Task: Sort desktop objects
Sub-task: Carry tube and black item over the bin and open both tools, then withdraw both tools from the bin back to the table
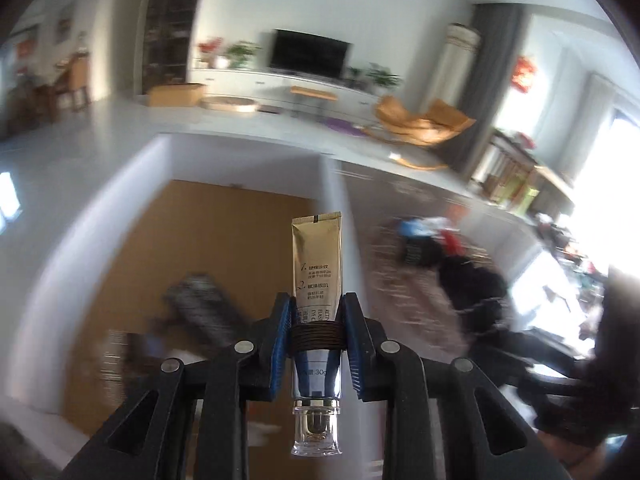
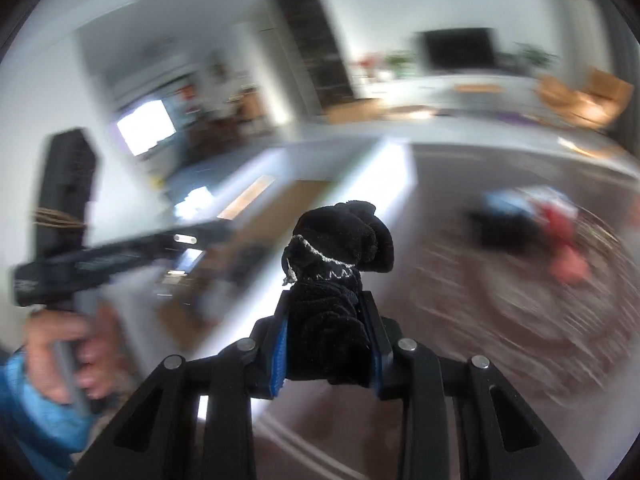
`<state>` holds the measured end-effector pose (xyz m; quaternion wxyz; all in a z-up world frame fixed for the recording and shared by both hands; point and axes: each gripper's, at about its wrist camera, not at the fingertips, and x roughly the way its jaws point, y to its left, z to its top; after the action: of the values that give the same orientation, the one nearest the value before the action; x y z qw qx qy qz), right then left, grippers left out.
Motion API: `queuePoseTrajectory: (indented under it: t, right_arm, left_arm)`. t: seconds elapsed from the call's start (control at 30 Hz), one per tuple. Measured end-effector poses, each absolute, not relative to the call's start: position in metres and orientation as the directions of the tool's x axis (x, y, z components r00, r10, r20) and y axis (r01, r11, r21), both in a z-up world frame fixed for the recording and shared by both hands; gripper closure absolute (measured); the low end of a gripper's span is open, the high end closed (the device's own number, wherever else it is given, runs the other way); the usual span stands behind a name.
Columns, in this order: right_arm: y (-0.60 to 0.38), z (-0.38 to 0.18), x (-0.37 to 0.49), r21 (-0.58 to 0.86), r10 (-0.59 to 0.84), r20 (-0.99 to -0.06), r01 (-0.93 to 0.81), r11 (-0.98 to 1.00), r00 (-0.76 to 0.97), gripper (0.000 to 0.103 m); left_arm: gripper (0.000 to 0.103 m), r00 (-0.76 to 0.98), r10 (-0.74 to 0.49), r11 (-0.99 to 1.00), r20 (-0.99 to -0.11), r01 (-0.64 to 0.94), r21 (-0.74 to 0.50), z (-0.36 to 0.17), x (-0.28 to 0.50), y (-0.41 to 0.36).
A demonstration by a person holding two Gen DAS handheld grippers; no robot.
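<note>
Left gripper: jaws pinching a gold cream tube at its dark-banded waist, clear cap toward the camera, held above a white box with a brown floor. Right gripper: jaws pinching a bunched black sock, raised over a patterned rug. Background blurred.

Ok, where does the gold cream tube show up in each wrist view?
Left wrist: gold cream tube stands at centre, clamped in the left tongs, clear cap toward the camera.
Right wrist: tube not visible; the right tongs hold a black velvet scrunchie.
Shared landmark: the wall television.
</note>
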<state>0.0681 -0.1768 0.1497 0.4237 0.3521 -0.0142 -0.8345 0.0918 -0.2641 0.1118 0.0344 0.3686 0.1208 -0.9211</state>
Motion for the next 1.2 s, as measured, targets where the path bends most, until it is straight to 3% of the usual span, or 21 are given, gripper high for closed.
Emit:
queuePoseTrajectory:
  t: [0.17,0.27,0.3,0.4,0.43,0.6,0.77,0.83,0.97,1.2]
  right_arm:
    - [-0.278,0.140,0.083,0.275,-0.736,-0.630,0.816,-0.509,-0.247,0.065]
    - [-0.304,0.120,0.087,0.276,-0.704,-0.681,0.821,-0.500,-0.200,0.017]
    - [-0.299,0.118,0.089,0.296,-0.721,-0.664,0.815,-0.497,-0.198,0.016]
    - [-0.270,0.116,0.092,0.308,-0.740,-0.625,0.794,-0.524,-0.247,0.016]
    - [-0.255,0.115,0.093,0.296,-0.737,-0.614,0.784,-0.546,-0.282,0.016]
    - [-0.159,0.100,0.083,0.270,-0.649,-0.576,0.634,-0.725,-0.497,0.004]
    - [-0.063,0.050,0.060,0.064,-0.258,-0.699,0.301,-0.951,-0.667,0.002]
    - [-0.030,0.031,0.054,0.045,-0.160,-0.739,0.188,-0.981,-0.654,0.002]
    - [0.014,0.015,0.054,0.102,-0.119,-0.753,0.064,-0.993,-0.648,0.002]
    - [0.017,0.014,0.044,0.166,-0.181,-0.748,0.084,-0.982,-0.638,0.002]
  left_arm:
    - [0.077,-0.559,-0.137,-0.949,-0.818,0.311,-0.053,0.072,0.095,-0.333]
    - [0.074,-0.459,-0.170,-0.926,-0.872,0.376,-0.017,0.046,0.097,-0.350]
    - [0.066,-0.466,-0.149,-0.923,-0.872,0.381,-0.046,0.044,0.101,-0.352]
    - [0.025,-0.518,-0.160,-0.919,-0.840,0.390,-0.065,0.049,0.109,-0.346]
    - [0.022,-0.542,-0.183,-0.916,-0.820,0.397,-0.058,0.055,0.111,-0.341]
    - [0.022,-0.655,-0.171,-0.932,-0.736,0.349,-0.094,0.091,0.104,-0.306]
    - [0.022,-0.742,-0.014,-0.979,-0.670,0.146,-0.141,0.129,0.086,-0.228]
    - [0.015,-0.724,0.090,-0.986,-0.684,0.033,-0.165,0.130,0.075,-0.184]
    - [0.014,-0.638,0.203,-0.979,-0.743,-0.114,-0.170,0.106,0.040,-0.108]
    - [0.014,-0.539,0.100,-0.961,-0.836,-0.269,0.059,0.065,-0.088,-0.046]
